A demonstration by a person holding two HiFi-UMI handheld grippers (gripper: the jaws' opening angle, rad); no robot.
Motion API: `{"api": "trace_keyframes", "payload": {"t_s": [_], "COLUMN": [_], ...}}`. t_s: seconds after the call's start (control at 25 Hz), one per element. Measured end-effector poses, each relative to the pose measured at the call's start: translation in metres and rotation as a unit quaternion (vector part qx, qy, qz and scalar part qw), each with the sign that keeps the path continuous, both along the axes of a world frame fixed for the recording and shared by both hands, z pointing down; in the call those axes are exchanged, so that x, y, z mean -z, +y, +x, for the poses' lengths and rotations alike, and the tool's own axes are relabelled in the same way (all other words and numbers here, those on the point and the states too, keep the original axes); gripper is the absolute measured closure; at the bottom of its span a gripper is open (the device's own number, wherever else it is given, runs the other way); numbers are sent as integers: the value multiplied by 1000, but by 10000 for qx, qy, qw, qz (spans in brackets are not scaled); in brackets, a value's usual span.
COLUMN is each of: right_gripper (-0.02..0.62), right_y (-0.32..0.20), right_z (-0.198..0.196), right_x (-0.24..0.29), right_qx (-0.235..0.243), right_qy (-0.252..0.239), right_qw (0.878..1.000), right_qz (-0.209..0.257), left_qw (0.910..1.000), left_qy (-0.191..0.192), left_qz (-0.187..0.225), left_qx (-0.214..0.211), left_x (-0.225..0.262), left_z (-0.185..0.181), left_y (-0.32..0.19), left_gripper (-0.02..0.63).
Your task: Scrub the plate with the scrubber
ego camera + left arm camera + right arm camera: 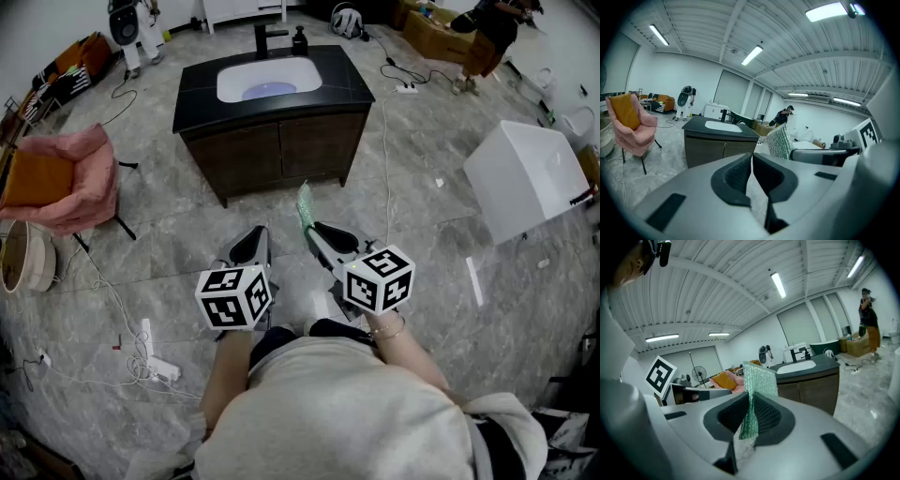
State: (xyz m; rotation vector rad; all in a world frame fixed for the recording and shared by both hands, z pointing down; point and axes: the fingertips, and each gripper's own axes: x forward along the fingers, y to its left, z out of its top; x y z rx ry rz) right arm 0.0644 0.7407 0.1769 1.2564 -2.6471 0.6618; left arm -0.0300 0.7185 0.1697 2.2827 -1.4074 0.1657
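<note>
Green, glittery mesh, that's the scrubber (757, 380), and it stands upright in the right gripper (751, 404). The dark fingers (769, 414) are clenched on its lower part, with the top of the sheet poking up above them. The whole thing points towards the sink cabinet (272, 141) from well short of it, out over the grey marbled floor (187, 244).

Just beside it, on the side farther from the white box (530, 178), the left gripper (752, 171) points at the cabinet too. Its fingers (736, 173) are pressed together with nothing between them. Both grippers tip slightly downward, their marker cubes close to the person's body.

On top of the cabinet sits a white basin (234, 84), and inside it lies a pale violet shape (269, 90). From here I cannot tell whether that is the plate. A black faucet (264, 37) rises at the cabinet's far edge, and a dark bottle (299, 40) stands just beside it.

To the cabinet's left, seen from the person, is a pink-draped chair (70, 183). Beyond the cabinet, at the far right, another person (487, 37) stands near some cardboard boxes.
</note>
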Motion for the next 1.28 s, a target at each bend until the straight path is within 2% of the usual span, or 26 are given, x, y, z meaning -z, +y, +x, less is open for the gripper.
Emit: {"api": "trace_keyframes", "payload": {"t_s": [0.6, 0.88, 1.08, 1.28], "right_gripper": [545, 541, 540, 538], "right_y": [-8, -5, -1, -4], "right_z": [23, 47, 59, 63], "right_x": [0, 4, 2, -6], "right_qx": [-14, -25, 58, 134], "right_qy": [-3, -336, -353, -362], "right_qw": [10000, 9994, 9994, 9993], "right_qz": [63, 30, 16, -33], "left_qw": [9998, 9998, 9997, 9995], "left_qy": [-85, -44, 151, 138], "left_qz": [28, 166, 182, 199], "left_qx": [-192, -109, 59, 187], "left_x": [0, 5, 3, 2], "left_z": [34, 50, 54, 54], "left_y": [-15, -12, -2, -2], "left_gripper": [577, 575, 575, 575]}}
